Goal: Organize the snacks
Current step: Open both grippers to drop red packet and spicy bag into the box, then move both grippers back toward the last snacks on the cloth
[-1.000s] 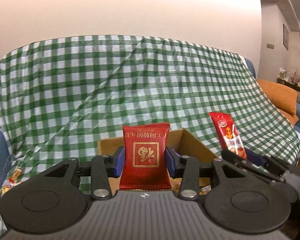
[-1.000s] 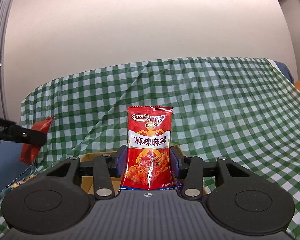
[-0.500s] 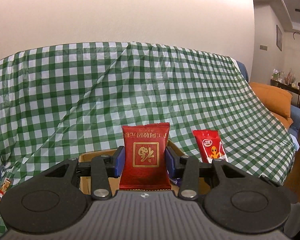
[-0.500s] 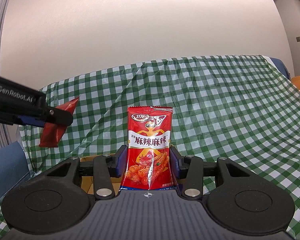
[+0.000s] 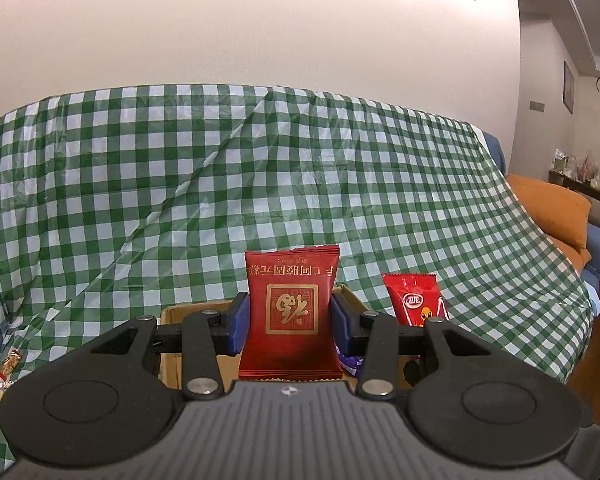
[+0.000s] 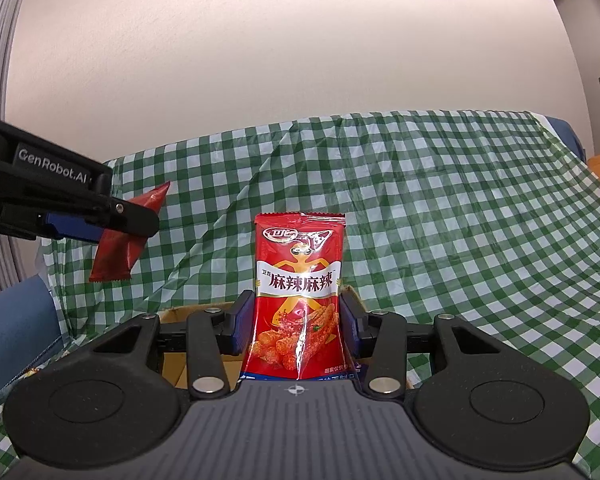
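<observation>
My left gripper is shut on a dark red snack packet with gold print, held upright above an open cardboard box. My right gripper is shut on a bright red spicy-strip packet, also upright over the box. That packet also shows in the left wrist view, just right of my left gripper. The left gripper with its dark red packet shows in the right wrist view, up at the left. The box's inside is mostly hidden by the grippers.
A green-and-white checked cloth covers the sofa behind the box. Loose wrapped candies lie on the cloth at far left. An orange cushion is at the right. A white wall is behind.
Both grippers have risen and drawn closer together, each still holding its packet. The left gripper now sits higher and nearer in the right wrist view; the spicy-strip packet moved left toward my left gripper.
</observation>
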Tool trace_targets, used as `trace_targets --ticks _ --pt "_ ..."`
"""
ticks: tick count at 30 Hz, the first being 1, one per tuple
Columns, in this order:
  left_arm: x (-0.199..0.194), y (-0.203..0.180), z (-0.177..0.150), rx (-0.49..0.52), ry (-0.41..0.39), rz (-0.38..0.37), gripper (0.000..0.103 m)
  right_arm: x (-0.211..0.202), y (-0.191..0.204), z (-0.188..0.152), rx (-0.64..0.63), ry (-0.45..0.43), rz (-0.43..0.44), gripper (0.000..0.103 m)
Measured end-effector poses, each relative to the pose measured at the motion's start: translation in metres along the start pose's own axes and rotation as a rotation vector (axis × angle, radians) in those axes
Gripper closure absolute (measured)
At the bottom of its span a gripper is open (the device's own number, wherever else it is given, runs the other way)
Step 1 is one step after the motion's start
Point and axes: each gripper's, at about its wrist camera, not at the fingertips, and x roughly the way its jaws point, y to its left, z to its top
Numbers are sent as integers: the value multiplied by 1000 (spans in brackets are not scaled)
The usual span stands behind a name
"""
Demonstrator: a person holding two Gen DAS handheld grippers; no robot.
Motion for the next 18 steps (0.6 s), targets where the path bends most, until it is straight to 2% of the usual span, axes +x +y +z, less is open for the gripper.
trace_targets --ticks 2,4,5,6,8,9,14,16,18 --pt "0 2 1 -10 -1 -1 56 1 1 0 -3 6 2 56" --pt "1 3 4 -21 3 -6 50 2 2 -1 -8 16 -4 53" --pt "1 3 5 -23 7 -4 33 4 3 -2 -13 26 -15 48" --pt "0 5 5 -26 3 0 23 6 5 -3 -20 44 -28 30" --pt "-4 9 4 -26 -20 -2 22 7 8 -4 -36 50 -47 20" --pt "-6 12 2 -23 -28 0 22 6 9 -4 -39 47 -40 20" --pt "-27 38 -26 23 -89 -3 32 4 13 -5 -53 58 -31 20" --pt "-34 55 -44 38 -86 -15 40 2 15 -4 -51 61 -31 20" --pt "-38 76 -63 28 -44 -22 61 0 17 -3 -48 59 -21 20"
